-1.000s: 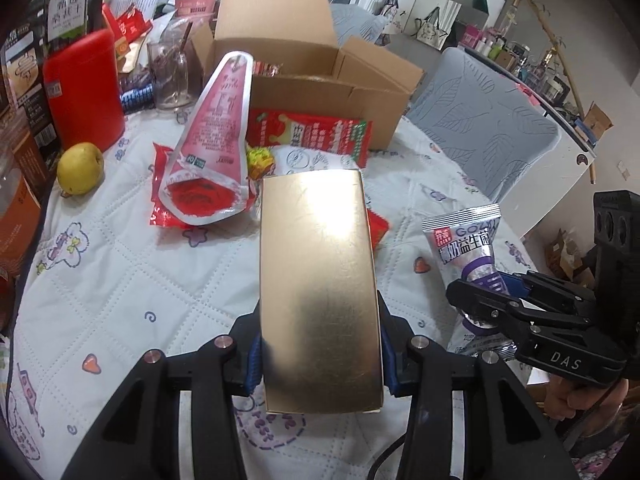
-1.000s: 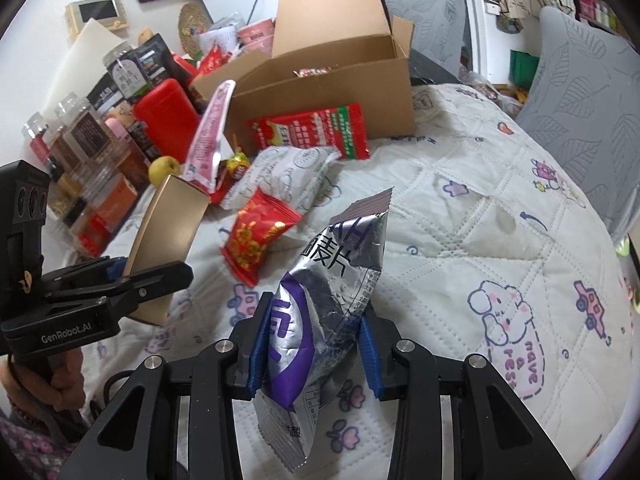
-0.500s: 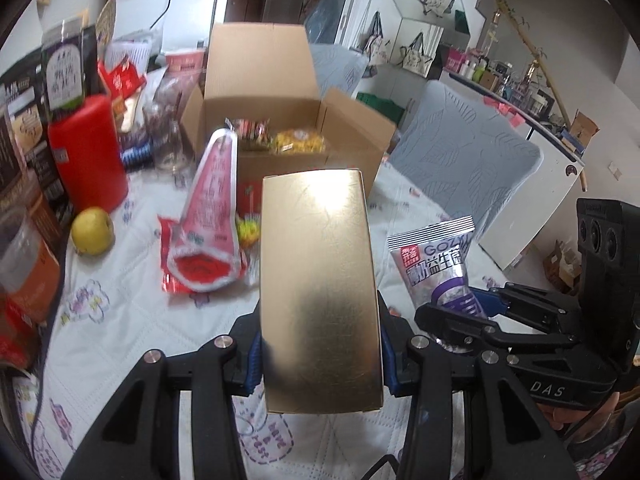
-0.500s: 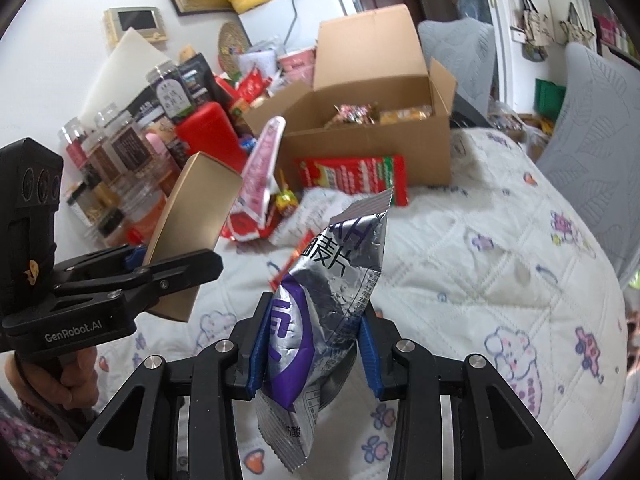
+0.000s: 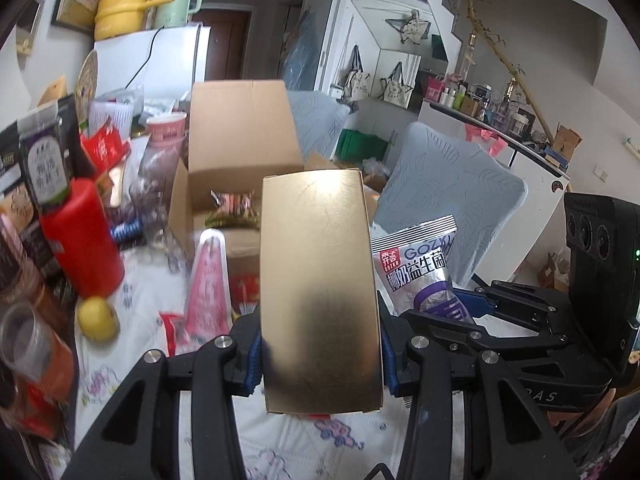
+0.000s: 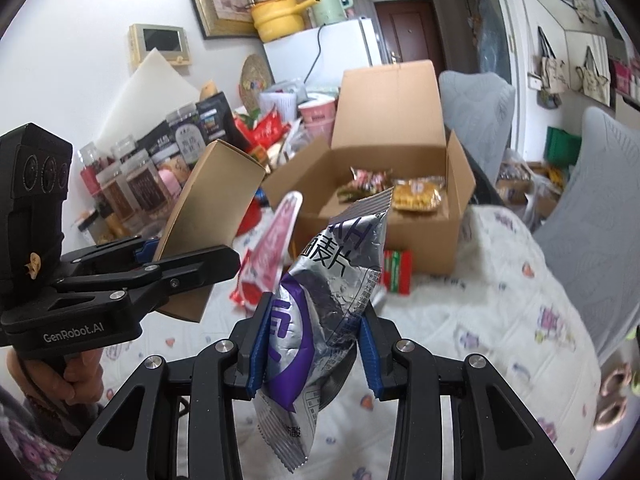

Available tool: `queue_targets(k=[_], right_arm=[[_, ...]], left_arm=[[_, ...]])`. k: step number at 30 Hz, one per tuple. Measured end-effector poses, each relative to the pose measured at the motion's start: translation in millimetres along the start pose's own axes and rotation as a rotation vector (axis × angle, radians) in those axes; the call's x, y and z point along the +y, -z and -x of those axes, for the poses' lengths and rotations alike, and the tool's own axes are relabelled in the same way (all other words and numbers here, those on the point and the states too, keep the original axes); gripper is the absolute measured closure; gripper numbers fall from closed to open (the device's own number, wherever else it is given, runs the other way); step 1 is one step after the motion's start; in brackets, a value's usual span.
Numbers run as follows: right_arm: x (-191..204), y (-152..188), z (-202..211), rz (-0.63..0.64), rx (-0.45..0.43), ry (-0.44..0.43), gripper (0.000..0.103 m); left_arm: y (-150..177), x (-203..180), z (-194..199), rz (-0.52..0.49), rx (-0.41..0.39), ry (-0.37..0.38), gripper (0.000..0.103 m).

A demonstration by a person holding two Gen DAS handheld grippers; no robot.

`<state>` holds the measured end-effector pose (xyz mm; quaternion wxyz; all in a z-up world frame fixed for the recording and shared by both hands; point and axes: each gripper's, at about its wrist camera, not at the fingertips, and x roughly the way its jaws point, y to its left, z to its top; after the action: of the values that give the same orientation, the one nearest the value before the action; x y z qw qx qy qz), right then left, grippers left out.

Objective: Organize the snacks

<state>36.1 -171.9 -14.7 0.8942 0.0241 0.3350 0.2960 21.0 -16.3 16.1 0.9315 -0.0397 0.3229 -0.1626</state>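
A: How is the carry best finished?

B: The gold carton (image 5: 320, 292) is clamped in the left tongs (image 5: 320, 354), the silver-purple snack pouch (image 6: 320, 304) in the right tongs (image 6: 310, 344); both are held short of the open cardboard box (image 6: 420, 236). Each should be brought over the box's front wall, then lowered inside before release.

A: What has changed?

B: Both items have been lifted off the tabletop (image 6: 460, 320); the box's contents are now seen.
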Motion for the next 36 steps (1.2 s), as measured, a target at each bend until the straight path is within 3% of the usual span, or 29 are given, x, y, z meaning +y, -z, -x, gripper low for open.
queue_targets(k=[13,21,32,36], right_arm=[[-21,-67,-7,0.044,-0.081,0.029,0.065],[-36,-110,-28,0.055,-0.112,0.065,0.065],[-63,-166,-73,0.051,-0.103,0.111,0.064],[-75,-183,-99,0.055,-0.069,0.128,0.065]], left_arm=[[-68,16,-14,-0.034,-0.091,-0.035,0.059],[-111,25,-44,-0.063,-0.122,-0.019,0.059],[-158,49,-94,-0.072,-0.125,-0.069,0.059],[-164,57,-120,-0.095,-0.070,-0.102,0.059]])
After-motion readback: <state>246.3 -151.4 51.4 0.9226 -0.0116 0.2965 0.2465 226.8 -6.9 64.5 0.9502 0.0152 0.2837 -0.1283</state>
